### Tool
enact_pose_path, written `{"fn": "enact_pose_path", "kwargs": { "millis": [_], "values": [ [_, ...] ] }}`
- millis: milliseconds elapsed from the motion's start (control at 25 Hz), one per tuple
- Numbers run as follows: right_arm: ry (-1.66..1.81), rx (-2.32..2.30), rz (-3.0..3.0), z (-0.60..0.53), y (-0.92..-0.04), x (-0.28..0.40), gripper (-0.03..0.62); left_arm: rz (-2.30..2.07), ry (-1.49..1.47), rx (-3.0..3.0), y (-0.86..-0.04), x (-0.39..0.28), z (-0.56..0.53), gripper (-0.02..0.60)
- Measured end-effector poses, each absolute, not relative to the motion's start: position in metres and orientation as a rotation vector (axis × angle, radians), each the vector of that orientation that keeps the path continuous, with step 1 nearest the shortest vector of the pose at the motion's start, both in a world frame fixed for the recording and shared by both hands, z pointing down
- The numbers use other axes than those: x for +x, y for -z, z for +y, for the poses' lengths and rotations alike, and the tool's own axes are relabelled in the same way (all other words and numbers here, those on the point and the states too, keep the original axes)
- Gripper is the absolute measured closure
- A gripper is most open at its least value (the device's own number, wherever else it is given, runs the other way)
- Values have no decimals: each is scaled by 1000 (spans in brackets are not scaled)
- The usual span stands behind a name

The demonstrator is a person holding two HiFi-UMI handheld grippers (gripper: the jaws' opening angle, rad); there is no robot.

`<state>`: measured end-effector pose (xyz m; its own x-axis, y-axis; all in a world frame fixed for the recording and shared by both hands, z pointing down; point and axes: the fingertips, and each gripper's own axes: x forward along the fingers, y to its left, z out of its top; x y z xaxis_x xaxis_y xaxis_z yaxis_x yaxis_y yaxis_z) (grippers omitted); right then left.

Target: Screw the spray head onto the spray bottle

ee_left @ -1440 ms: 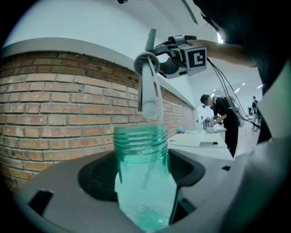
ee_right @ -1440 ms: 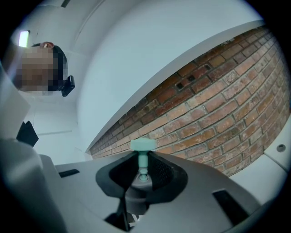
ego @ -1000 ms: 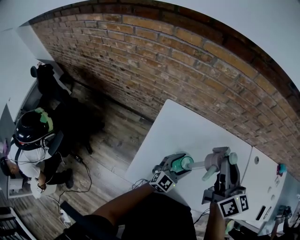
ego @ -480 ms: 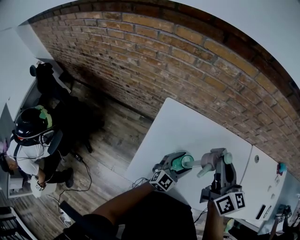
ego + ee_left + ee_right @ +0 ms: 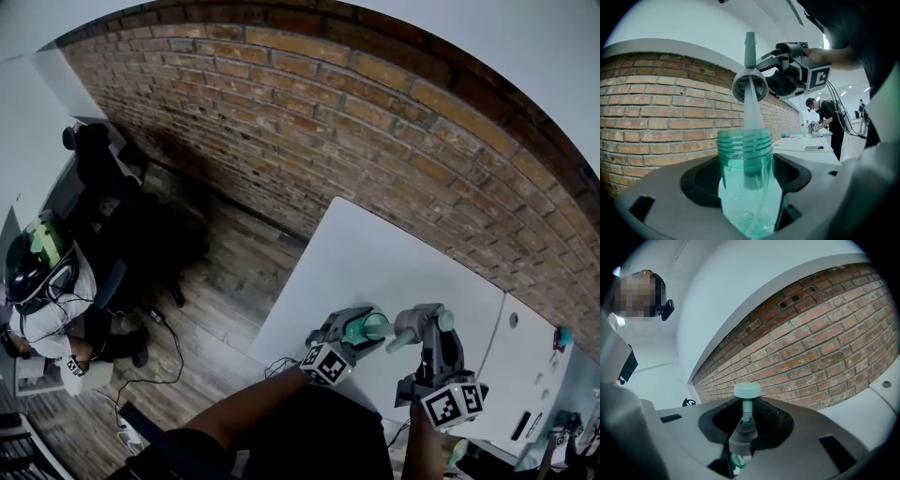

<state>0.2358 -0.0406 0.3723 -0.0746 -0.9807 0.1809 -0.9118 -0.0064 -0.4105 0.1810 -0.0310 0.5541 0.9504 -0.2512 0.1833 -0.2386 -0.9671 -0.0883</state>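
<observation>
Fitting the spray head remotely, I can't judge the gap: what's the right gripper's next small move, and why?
Probably lower the grey spray head straight down with the right gripper. Its clear dip tube already runs into the translucent green plastic bottle, but the collar sits clear above the threaded neck, so twisting now would catch nothing.

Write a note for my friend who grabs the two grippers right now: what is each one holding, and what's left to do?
Left gripper: fingers shut on the green spray bottle, whose neck is uncapped.
Right gripper: fingers shut on the spray head, lined up with the bottle's neck but clear of it.
Done: the dip tube reaches into the neck.
Left: the collar is not yet on the threads. Probably bring it down onto them, then twist it tight.
</observation>
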Motion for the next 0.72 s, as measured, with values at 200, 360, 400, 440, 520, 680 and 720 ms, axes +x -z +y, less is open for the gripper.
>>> {"fn": "enact_pose_path", "kwargs": {
  "millis": [200, 360, 400, 440, 520, 680, 720],
  "values": [
    [661, -2015, 2107, -45, -379, 231, 528, 349, 315, -3016, -565, 181, -28, 259],
    [673, -2014, 2125, -47, -384, 227, 528, 357, 305, -3027, -561, 182, -29, 259],
    [675, -2014, 2128, -48, -385, 226, 528, 357, 303, -3028, -560, 181, -30, 259],
    [677, -2012, 2132, -49, -387, 225, 528, 354, 302, -3026, -561, 181, -30, 259],
    [683, -2009, 2138, -49, -390, 223, 528, 342, 301, -3017, -564, 182, -29, 259],
    [701, -2006, 2149, -50, -395, 218, 528, 350, 284, -3034, -556, 180, -27, 259],
    [703, -2004, 2152, -51, -396, 217, 528, 351, 284, -3031, -558, 180, -27, 259]
  ]
}}
